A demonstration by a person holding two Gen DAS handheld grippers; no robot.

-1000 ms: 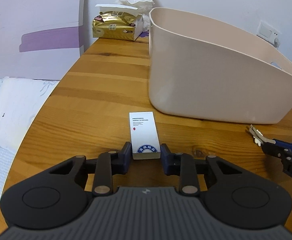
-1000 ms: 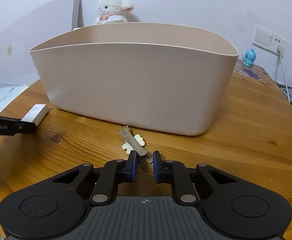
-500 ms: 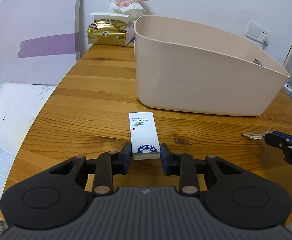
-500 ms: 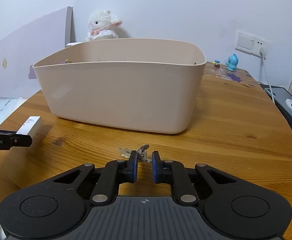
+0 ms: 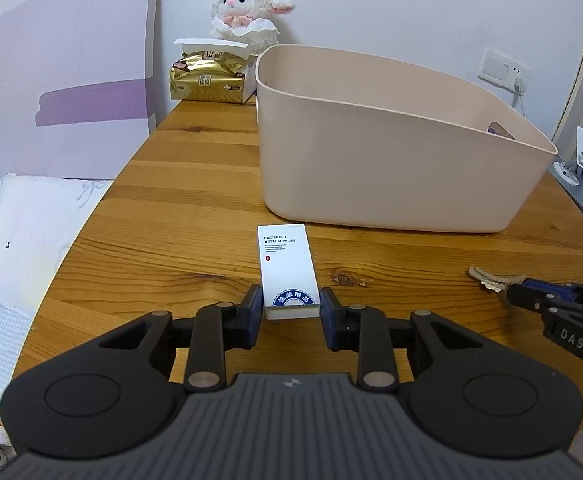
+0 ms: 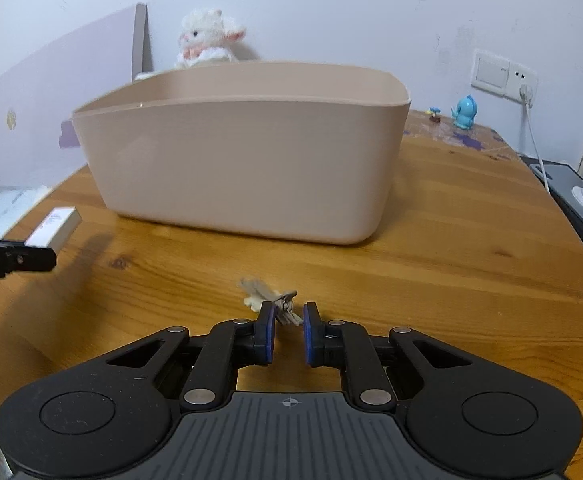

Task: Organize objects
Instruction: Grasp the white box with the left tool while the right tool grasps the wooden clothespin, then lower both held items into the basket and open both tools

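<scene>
White card and light by the look of it, the small box (image 5: pixel 286 270) should lift easily if pinched across its narrow sides — the left gripper (image 5: pixel 290 307) already has it clamped at the near end, on the wooden table (image 5: pixel 195 208) before the beige bin (image 5: pixel 387 160). The right gripper (image 6: pixel 288 322) stands slightly parted around stiff, thin metal keys (image 6: pixel 269 296) — apparently not clamped.

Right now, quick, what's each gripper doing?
Left gripper: shut on the white box.
Right gripper: around the keys; whether it grips them cannot be told.
</scene>
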